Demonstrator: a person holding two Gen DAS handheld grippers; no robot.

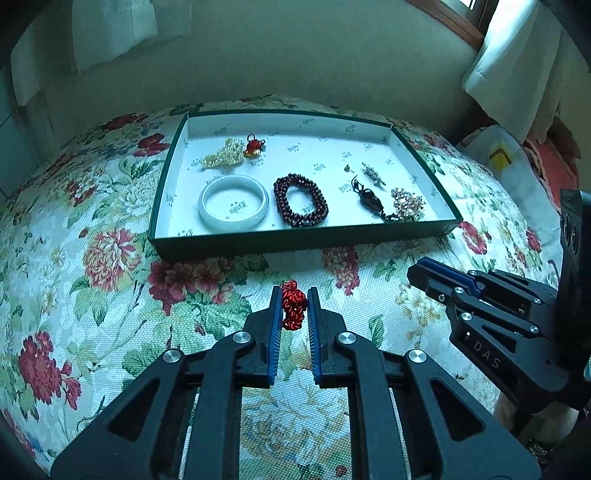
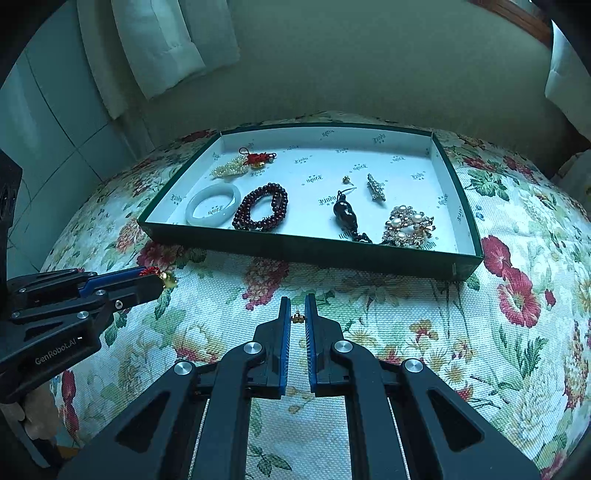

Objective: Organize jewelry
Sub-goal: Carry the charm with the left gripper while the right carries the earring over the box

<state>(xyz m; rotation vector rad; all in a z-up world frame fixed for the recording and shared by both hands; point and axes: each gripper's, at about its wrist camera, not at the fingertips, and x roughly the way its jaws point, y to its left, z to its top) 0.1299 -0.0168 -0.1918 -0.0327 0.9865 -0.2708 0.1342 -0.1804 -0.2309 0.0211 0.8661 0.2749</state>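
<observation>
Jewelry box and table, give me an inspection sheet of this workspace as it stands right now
Surface: flowered cloth covers the table.
Job's things: open box holds a white bangle, dark bead bracelet, pearl strand, red knot charm, black pendant, pearl brooch, bar pin and a small stud.
Clutter: nothing seen.
Grippers: left tongs shut on a red knotted cord; right tongs shut on a tiny gold earring.
Cables: nothing seen.
Surroundings: wall, curtains, wooden window frame.
</observation>
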